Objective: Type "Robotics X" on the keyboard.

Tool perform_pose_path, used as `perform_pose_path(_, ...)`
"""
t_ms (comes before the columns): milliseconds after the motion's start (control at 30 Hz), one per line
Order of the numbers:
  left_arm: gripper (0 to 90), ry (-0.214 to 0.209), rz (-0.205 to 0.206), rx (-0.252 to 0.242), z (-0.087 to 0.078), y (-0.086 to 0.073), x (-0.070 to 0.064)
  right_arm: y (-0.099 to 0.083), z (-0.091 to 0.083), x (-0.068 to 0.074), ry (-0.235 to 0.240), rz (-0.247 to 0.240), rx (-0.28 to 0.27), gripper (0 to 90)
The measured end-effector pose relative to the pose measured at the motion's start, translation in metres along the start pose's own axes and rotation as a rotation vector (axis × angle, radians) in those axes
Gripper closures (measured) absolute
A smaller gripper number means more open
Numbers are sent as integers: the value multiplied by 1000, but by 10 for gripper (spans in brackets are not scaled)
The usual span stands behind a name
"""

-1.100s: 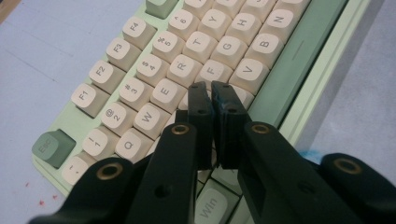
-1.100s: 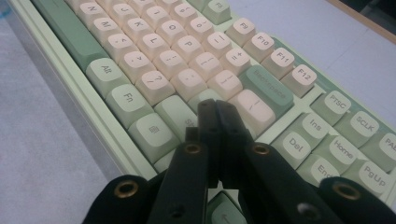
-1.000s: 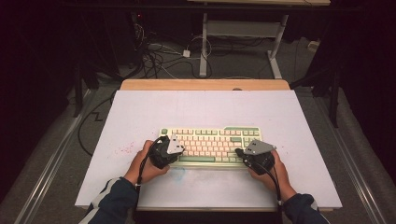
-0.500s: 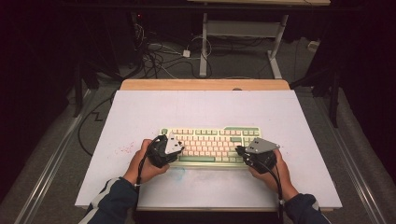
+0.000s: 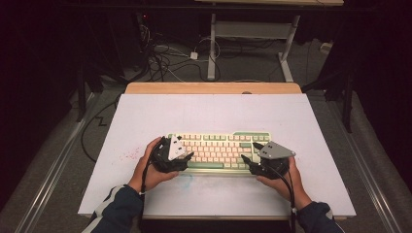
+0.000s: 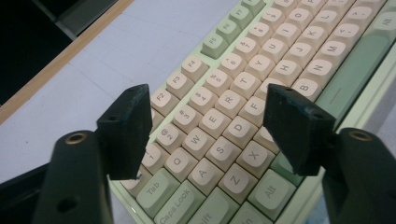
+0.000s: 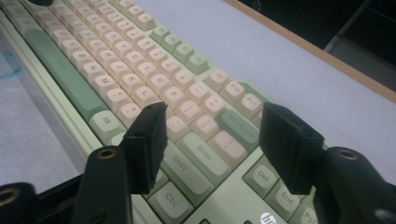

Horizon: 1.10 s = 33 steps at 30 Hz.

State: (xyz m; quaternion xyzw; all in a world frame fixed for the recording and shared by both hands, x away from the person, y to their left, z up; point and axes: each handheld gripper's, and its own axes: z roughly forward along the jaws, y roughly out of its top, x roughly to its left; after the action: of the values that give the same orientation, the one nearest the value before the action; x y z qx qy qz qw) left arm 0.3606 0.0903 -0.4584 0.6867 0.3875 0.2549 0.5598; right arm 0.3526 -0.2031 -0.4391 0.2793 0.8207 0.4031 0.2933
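Note:
A pale green keyboard (image 5: pixel 221 148) with cream and green keys lies across the near middle of the white table. My left gripper (image 5: pixel 187 156) hovers open over its left end; its jaws straddle the letter keys (image 6: pixel 212 123) with nothing between them. At the keyboard's right end my right gripper (image 5: pixel 247 160) is open too, jaws spread above the Shift and Enter keys (image 7: pixel 205 151). Neither gripper holds anything. The long green space bar (image 7: pixel 60 70) runs along the keyboard's near edge.
A white mat (image 5: pixel 145 121) covers the table, with a bare wooden strip (image 5: pixel 214 88) along the far edge. Faint pink marks (image 5: pixel 127 155) stain the mat left of the keyboard. Cables (image 5: pixel 165 58) and desk legs (image 5: pixel 212 48) lie on the floor beyond.
Both grippers stay at the keyboard's ends; any shift is very slight. The keyboard has not moved.

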Motion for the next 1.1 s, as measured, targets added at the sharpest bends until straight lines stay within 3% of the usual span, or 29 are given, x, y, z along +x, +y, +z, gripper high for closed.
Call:
perform_pose_path(100, 215, 6, -10, -4, 1, 0, 0, 0, 1, 1, -15, 16, -15, 268)
perform_pose_path(267, 159, 13, -9, -31, 2, -1, 0, 0, 3, 2, -41, 38, -22, 174)
perform_pose_path(333, 145, 26, 1, -36, 2, -2, -1, 0, 4, 3, -63, 37, -21, 169)
perform_pose_path(500, 145, 14, 8, -41, 2, -4, -2, 0, 3, 5, -80, 36, -44, 165)
perform_pose_path(633, 145, 10, 18, -48, 2, -4, -4, 1, 4, 6, -106, 34, -30, 165)
perform_pose_path(1100, 145, 5, 38, -93, -6, -1, -6, 2, 1, 11, -103, 3, -36, 175)
